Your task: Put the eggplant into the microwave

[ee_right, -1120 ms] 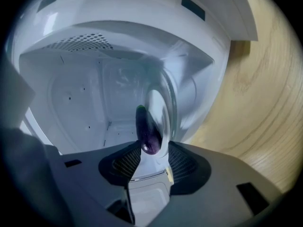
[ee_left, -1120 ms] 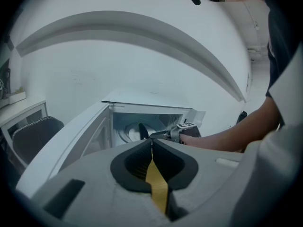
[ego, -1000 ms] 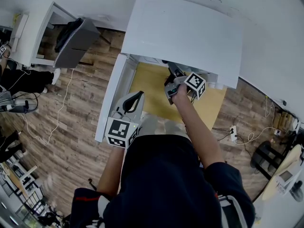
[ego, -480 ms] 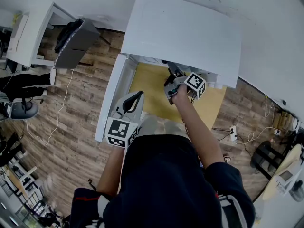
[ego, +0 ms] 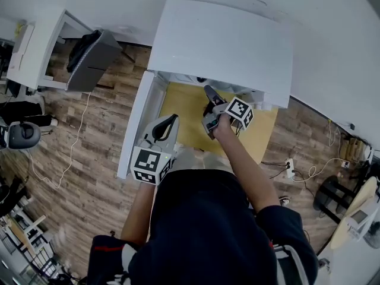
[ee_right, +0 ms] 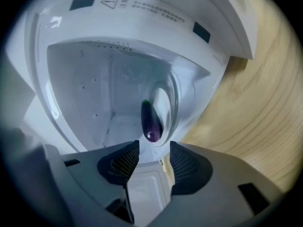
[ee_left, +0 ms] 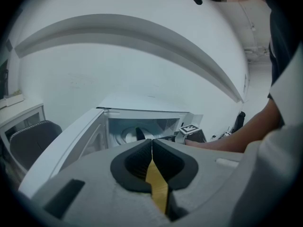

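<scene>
The dark purple eggplant [ee_right: 151, 121] lies on the glass turntable [ee_right: 166, 98] inside the open white microwave [ee_right: 118, 18]. My right gripper [ee_right: 154, 156] is open at the cavity's mouth, just short of the eggplant. Its jaws have just been opening wide, then eased in slightly, with nothing between them. In the head view the right gripper [ego: 209, 97] reaches under the microwave [ego: 219, 40] top. My left gripper [ego: 169, 123] is held back by the open door [ego: 135, 126], jaws shut and empty. The left gripper [ee_left: 151, 144] view shows the eggplant [ee_left: 140, 134] as a dark shape inside.
The microwave stands on a yellow wooden table [ego: 184, 108]. Its door swings out to the left. A grey chair [ego: 92, 55] and white desk [ego: 35, 46] stand further left, with cables [ego: 71, 153] on the wood floor. A power strip [ego: 291, 166] lies at the right.
The head view has shifted slightly. My right gripper stays at the microwave mouth, barely drawn back. The left gripper has not moved. A person at the far left has stepped away.
</scene>
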Demonstrator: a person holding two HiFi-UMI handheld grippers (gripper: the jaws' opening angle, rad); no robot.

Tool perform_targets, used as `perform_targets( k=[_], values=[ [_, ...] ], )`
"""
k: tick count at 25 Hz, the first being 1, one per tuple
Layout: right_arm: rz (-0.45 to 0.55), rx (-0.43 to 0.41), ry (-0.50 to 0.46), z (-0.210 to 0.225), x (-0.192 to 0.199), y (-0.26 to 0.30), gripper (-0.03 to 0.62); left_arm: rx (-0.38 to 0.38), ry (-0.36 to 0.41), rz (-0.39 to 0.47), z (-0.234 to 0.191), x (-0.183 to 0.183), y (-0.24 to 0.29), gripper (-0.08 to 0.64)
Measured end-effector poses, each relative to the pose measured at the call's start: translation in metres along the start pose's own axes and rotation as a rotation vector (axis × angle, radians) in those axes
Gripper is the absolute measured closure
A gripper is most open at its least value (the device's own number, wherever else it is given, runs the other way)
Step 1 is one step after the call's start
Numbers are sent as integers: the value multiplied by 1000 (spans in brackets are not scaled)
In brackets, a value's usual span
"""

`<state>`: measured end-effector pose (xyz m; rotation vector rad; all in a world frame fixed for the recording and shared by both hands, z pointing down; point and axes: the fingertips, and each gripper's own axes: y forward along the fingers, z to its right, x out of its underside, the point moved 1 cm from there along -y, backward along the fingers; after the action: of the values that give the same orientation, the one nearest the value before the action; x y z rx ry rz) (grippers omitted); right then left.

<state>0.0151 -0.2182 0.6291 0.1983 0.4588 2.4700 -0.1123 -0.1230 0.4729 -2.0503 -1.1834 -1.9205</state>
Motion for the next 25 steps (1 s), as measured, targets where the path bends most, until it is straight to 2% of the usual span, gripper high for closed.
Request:
perform_targets(
  k=[3, 7, 13, 15, 19, 25],
  values=[
    [-49, 9, -104, -12, 10, -10, 453, 2, 6, 16, 2, -7, 0, 541],
    [-114, -8, -322, -43, 18, -28, 511, 8, 26, 38, 6, -17, 0, 541],
    [-122, -22, -438, -72, 8, -54, 551, -3, 46, 91, 8, -36, -1, 541],
    [-140, -34, -514, -84, 8, -61, 558, -14, 47, 111, 5, -44, -1, 541],
    [-159, -55, -747, -115, 12, -78, 571, -22, 59, 134, 3, -54, -4, 541],
    [-103, -112, -1155, -175, 18, -109, 578, -22, 74, 174, 9, -74, -7, 541]
  ],
)
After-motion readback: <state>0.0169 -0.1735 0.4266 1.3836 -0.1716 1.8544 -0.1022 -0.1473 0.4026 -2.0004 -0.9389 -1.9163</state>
